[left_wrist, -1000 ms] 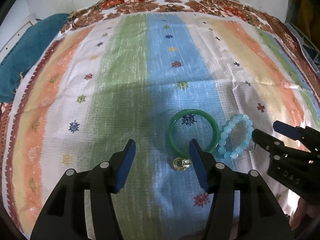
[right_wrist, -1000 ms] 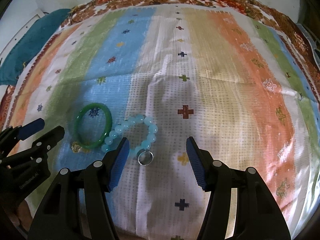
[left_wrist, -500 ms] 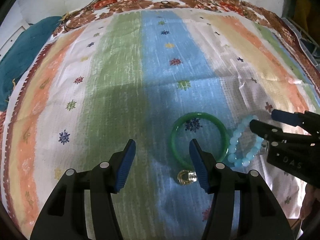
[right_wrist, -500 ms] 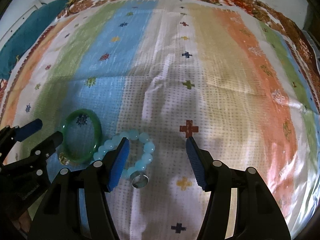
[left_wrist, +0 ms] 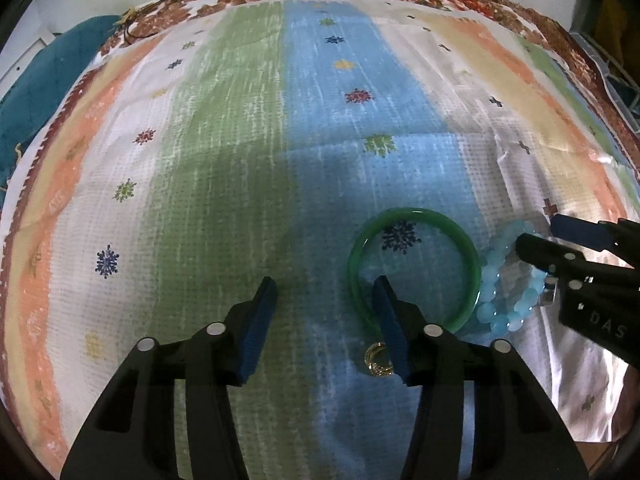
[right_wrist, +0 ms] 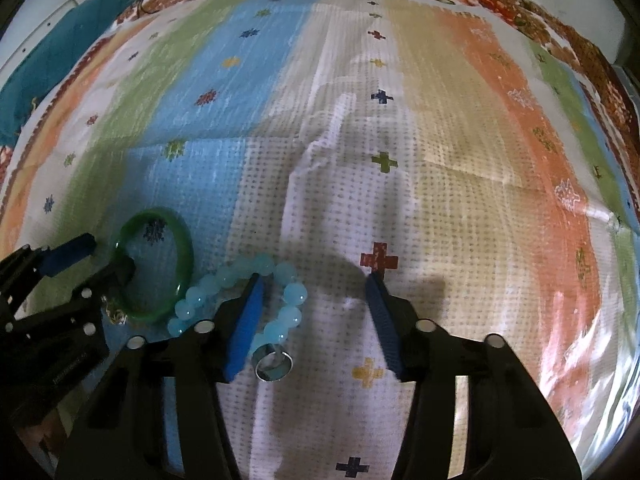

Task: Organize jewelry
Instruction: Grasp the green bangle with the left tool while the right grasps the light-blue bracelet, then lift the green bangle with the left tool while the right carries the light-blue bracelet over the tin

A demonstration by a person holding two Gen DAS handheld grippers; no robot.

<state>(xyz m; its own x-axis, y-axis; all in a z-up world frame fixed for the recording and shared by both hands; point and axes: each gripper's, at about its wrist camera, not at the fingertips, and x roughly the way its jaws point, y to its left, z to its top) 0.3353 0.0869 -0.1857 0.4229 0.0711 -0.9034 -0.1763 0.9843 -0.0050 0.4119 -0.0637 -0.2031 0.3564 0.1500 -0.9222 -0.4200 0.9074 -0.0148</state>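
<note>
Left gripper (left_wrist: 324,292), jaws narrowing but spread, straddles the green bangle (left_wrist: 414,268); right gripper (right_wrist: 314,284) likewise astride the blue bead bracelet (right_wrist: 240,296).

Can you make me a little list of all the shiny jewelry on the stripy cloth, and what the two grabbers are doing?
surface: striped cloth with small flower and cross prints
green bangle: lying flat on the blue stripe
blue bead bracelet: beside the bangle
gold ring: near edge of the bangle
silver ring: just below the beads
left tool: open, jaws just closing, one finger inside the bangle
right tool: open, jaws just closing, one finger inside the bead loop
held: nothing yet
</note>
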